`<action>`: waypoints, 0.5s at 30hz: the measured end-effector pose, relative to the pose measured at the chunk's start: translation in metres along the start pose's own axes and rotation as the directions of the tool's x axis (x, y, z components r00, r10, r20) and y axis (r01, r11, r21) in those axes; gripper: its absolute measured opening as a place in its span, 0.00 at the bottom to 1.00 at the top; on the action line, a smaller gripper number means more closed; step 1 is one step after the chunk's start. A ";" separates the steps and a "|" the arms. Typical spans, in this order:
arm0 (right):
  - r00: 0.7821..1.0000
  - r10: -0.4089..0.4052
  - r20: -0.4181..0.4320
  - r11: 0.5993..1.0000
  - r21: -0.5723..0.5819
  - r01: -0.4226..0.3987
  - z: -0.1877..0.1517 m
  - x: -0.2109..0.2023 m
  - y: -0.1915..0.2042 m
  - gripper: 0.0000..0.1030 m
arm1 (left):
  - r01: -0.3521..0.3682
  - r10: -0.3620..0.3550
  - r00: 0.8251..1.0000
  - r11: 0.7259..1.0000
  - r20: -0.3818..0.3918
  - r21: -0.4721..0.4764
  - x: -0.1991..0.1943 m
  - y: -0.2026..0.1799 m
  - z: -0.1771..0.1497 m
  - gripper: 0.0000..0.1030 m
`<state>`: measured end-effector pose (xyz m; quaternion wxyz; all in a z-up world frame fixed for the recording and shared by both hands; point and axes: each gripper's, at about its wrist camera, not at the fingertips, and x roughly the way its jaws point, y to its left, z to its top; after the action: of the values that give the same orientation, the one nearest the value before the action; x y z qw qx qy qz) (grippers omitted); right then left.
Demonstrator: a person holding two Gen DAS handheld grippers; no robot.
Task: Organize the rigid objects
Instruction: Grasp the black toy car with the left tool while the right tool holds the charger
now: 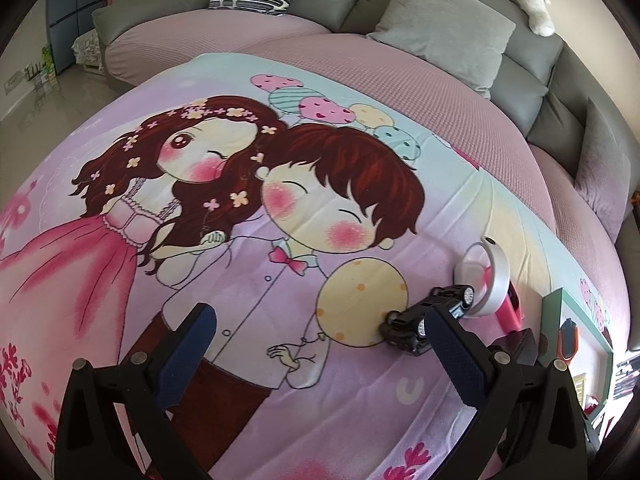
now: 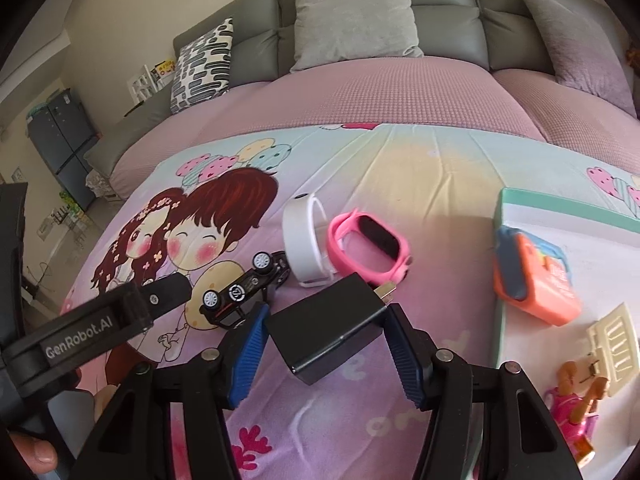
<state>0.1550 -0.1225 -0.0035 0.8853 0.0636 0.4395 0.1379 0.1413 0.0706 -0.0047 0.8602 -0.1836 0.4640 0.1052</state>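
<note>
My right gripper [image 2: 324, 320] is shut on a black charger block [image 2: 328, 336] and holds it over the cartoon sheet. A black toy car [image 2: 244, 292] lies on its side just left of it; it also shows in the left wrist view [image 1: 424, 320]. Behind are a white band [image 2: 300, 240] and a pink watch [image 2: 372, 244]. My left gripper [image 1: 320, 320] is open and empty, its right finger [image 1: 452, 344] close beside the car. A green-rimmed white tray [image 2: 520, 208] at the right holds an orange toy [image 2: 532, 276], a cream piece [image 2: 616, 340] and a doll [image 2: 576, 412].
The cartoon sheet [image 1: 200, 240] covers a pink bed. A grey sofa back with cushions [image 2: 356, 16] runs along the far side. The left gripper's arm [image 2: 92, 324] crosses the right wrist view at the left. Floor and a blue cabinet [image 1: 68, 36] lie far left.
</note>
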 end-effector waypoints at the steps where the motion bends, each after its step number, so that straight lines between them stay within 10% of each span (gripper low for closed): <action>1: 1.000 -0.008 -0.001 1.000 0.006 0.008 0.001 -0.002 -0.002 0.60 | 0.003 -0.003 1.000 1.000 -0.001 0.006 0.000 -0.002 0.000 1.00; 15: 0.996 -0.074 0.055 0.996 0.064 0.070 0.013 -0.041 -0.032 0.60 | -0.024 0.024 1.000 0.992 0.001 0.126 0.005 -0.033 -0.005 1.00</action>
<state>0.1473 -0.1647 0.0279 0.8996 0.0789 0.4198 0.0904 0.1516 0.0387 -0.0040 0.8687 -0.1233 0.4721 0.0858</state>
